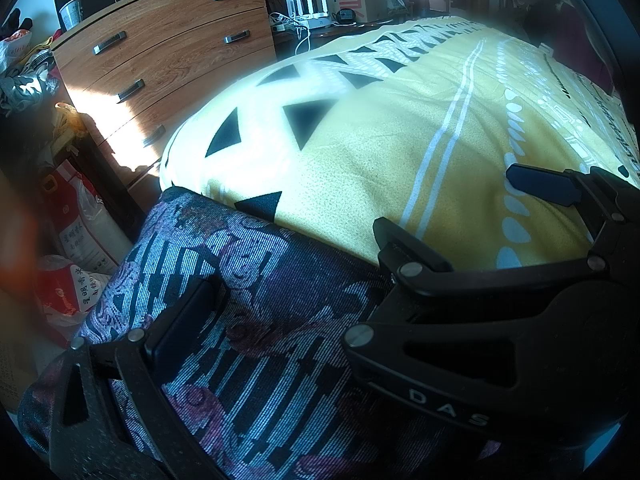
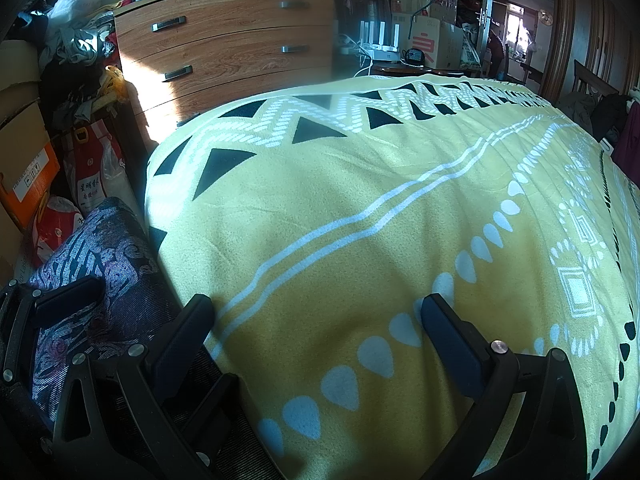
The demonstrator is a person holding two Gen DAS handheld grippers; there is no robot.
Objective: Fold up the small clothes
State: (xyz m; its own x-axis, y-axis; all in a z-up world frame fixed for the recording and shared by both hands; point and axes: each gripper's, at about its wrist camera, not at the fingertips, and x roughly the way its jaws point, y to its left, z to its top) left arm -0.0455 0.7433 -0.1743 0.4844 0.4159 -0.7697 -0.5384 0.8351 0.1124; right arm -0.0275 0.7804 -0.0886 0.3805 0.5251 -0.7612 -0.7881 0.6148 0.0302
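A dark patterned garment (image 1: 260,320) in purple, black and white lies bunched at the near left edge of a yellow patterned blanket (image 1: 380,160). My left gripper (image 1: 296,264) hovers open over the garment, its left finger (image 1: 180,320) close above the cloth; whether it touches I cannot tell. In the right wrist view the garment (image 2: 104,272) shows at the lower left, with the left gripper's finger (image 2: 68,300) over it. My right gripper (image 2: 316,320) is open and empty above the yellow blanket (image 2: 360,220), to the right of the garment.
A wooden chest of drawers (image 2: 224,48) stands behind the bed at the left. Bags, boxes and piled clothes (image 2: 72,40) fill the floor at the left. Cardboard boxes and a white router (image 2: 380,44) stand at the back.
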